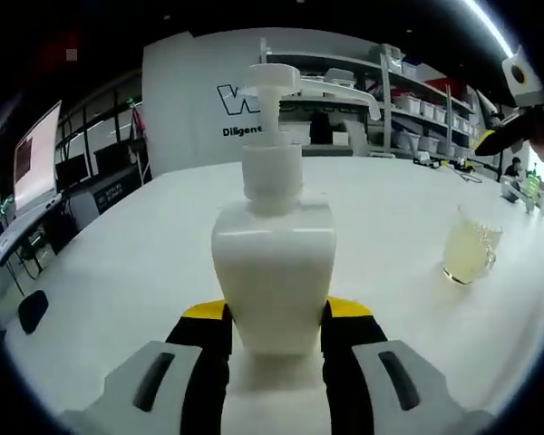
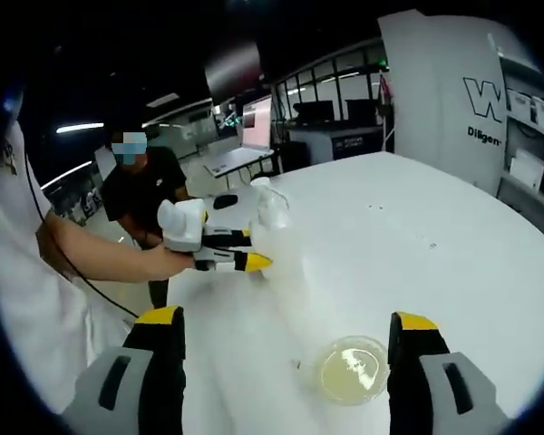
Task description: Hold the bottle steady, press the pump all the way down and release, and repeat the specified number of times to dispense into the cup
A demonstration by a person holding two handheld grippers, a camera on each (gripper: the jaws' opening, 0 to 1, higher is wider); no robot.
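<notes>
The left claw (image 1: 276, 331) is clamped on the lower body of a white pump bottle (image 1: 274, 272), one yellow-tipped jaw against each side, near the base. The bottle stands upright on the white worktop (image 1: 118, 263), square-shouldered, with a tall neck and a long pump head (image 1: 295, 82) whose spout reaches out to the right, toward the cup. The pump head is raised, not pressed.

The right claw (image 2: 286, 349) hangs spread wide above the worktop with nothing between its jaws. Just below and between them sits a small clear glass cup (image 2: 352, 369) holding a shallow pool of pale yellowish liquid. In the left gripper view the same cup (image 1: 470, 249) stands near the bottle's right, apart from it and not under the spout.

The bottle looks like smooth, stiff plastic, likely slippery and light if partly empty, so it could tip when the pump is pushed. The low grip on its flat sides seems the sound place to steady it. The pump head's flat top is the place to press, straight down. The cup looks fragile and easy to knock.

In the right gripper view a person's forearm (image 2: 109, 258) reaches to the left claw, and another person stands beyond.
</notes>
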